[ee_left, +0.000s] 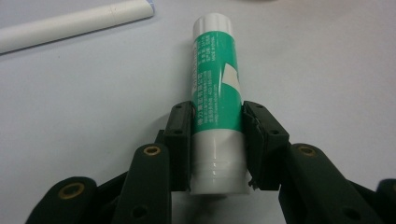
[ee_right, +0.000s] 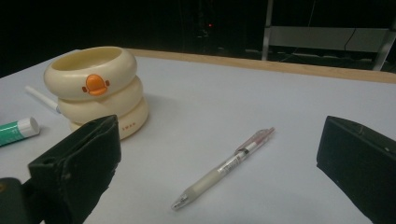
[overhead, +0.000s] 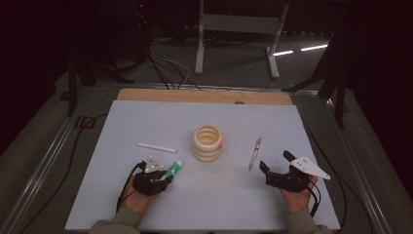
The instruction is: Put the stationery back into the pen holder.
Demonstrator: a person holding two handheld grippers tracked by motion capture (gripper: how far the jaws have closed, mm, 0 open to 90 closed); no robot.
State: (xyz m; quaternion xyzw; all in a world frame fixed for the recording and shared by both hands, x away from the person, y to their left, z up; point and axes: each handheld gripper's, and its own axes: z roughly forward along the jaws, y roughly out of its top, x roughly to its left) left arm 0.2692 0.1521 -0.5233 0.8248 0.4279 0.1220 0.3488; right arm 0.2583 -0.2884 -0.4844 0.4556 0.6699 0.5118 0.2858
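Your left gripper [ee_left: 217, 140] jaws clamp the green-and-white plastic glue stick [ee_left: 217, 107] near its base, so lifting may tip it; your right gripper [ee_right: 219, 154] jaws stand open.

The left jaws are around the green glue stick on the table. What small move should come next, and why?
Probably lift it straight up a little. The left gripper has its jaws against both sides of the glue stick, which lies flat on the table. The cream pen holder stands open nearby.
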